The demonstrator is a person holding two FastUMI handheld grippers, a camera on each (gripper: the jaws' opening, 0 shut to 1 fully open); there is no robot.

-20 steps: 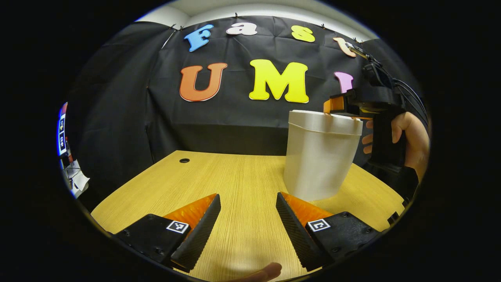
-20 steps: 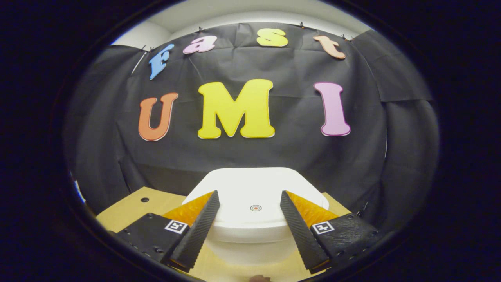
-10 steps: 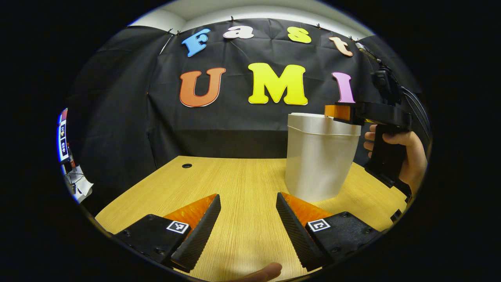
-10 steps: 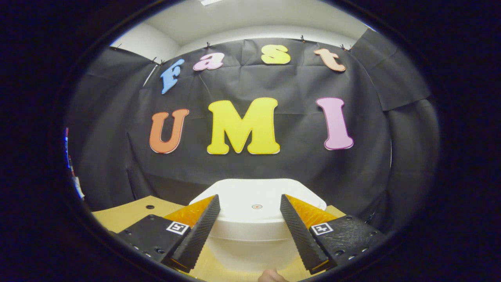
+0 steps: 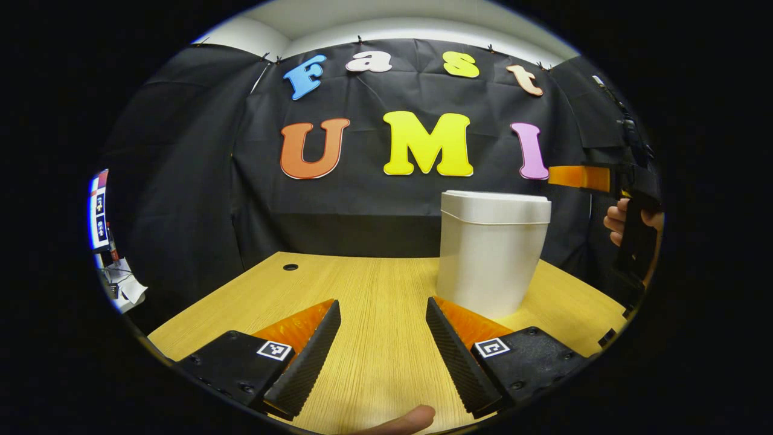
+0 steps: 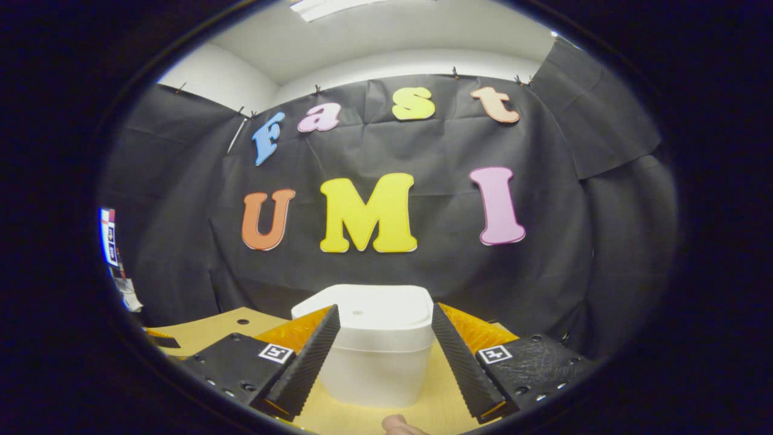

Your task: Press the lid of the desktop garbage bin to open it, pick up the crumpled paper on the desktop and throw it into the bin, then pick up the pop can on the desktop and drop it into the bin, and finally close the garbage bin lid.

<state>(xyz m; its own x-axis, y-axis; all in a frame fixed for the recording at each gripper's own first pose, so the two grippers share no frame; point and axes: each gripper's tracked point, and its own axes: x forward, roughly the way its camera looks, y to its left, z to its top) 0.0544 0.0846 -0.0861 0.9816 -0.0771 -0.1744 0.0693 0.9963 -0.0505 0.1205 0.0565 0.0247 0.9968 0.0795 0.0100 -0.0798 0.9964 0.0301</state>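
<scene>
A white garbage bin (image 5: 490, 251) stands upright on the wooden desk (image 5: 374, 284), right of centre in the left gripper view, its lid (image 5: 496, 199) down flat. My left gripper (image 5: 383, 353) hovers low over the desk in front of the bin, open, nothing between its fingers. In the right gripper view the bin (image 6: 374, 356) sits straight ahead beyond my open right gripper (image 6: 384, 356), its lid (image 6: 369, 311) closed. That right gripper (image 5: 580, 177) also appears in the left gripper view, held by a hand (image 5: 617, 220) to the right of the bin, level with the lid and apart from it.
The desk has a round cable hole (image 5: 290, 266) at its far left. A black cloth wall (image 5: 374, 199) closes the back. Some clutter and papers (image 5: 121, 287) sit off the desk's left edge. A fingertip (image 5: 404, 418) shows at the bottom edge.
The right gripper has drawn back and to the right, off the bin's lid; the bin looks farther and smaller in the right gripper view. The lid stays down. My left gripper has barely shifted.
</scene>
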